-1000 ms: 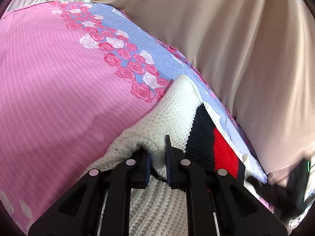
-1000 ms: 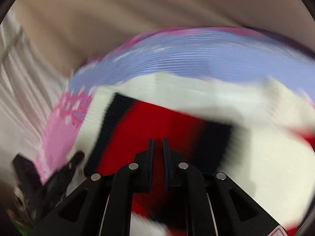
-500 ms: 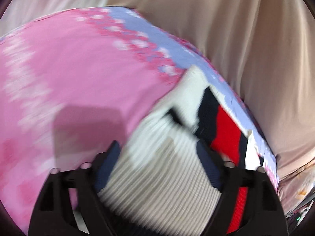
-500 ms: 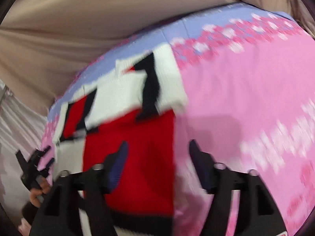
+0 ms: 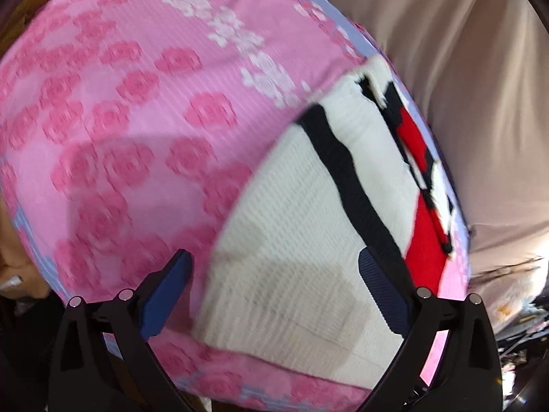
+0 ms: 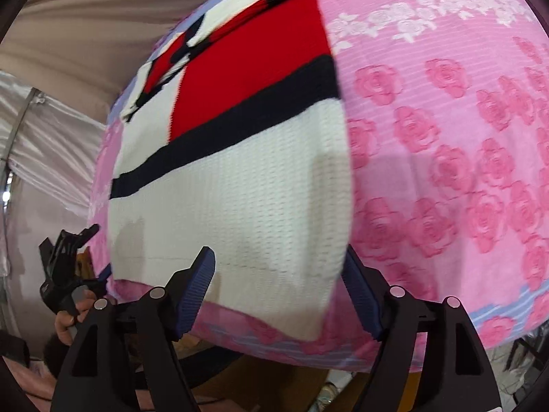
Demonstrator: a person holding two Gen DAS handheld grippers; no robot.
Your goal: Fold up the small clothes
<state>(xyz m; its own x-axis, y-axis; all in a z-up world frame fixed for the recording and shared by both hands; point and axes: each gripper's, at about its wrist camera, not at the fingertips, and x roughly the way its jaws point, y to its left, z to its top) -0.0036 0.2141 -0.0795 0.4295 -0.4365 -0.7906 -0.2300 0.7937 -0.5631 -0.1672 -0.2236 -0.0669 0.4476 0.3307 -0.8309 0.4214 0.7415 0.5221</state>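
Left tool [image 5: 274, 288]: held with its fingers spread wide apart, nothing clamped between them; it is raised above the near white edge of the sweater.
Right tool [image 6: 279, 290]: likewise held wide apart and gripping nothing, poised over the near hem of the sweater.
Sweater [image 6: 233, 178]: a knitted piece in white, red and black is laid folded and flat on the sheet; a black band is seen crossing it between the red panel and the white lower part. In the left wrist view the sweater [image 5: 308, 240] is shown with its white part nearest and the red patch toward the far right edge.
Sheet [image 6: 446, 171]: a pink cover printed with roses, with a lilac border, is spread under the sweater; the surface beneath it cannot be identified.
Backdrop [image 5: 463, 86]: beige draped cloth is seen beyond the far edge of the sheet.
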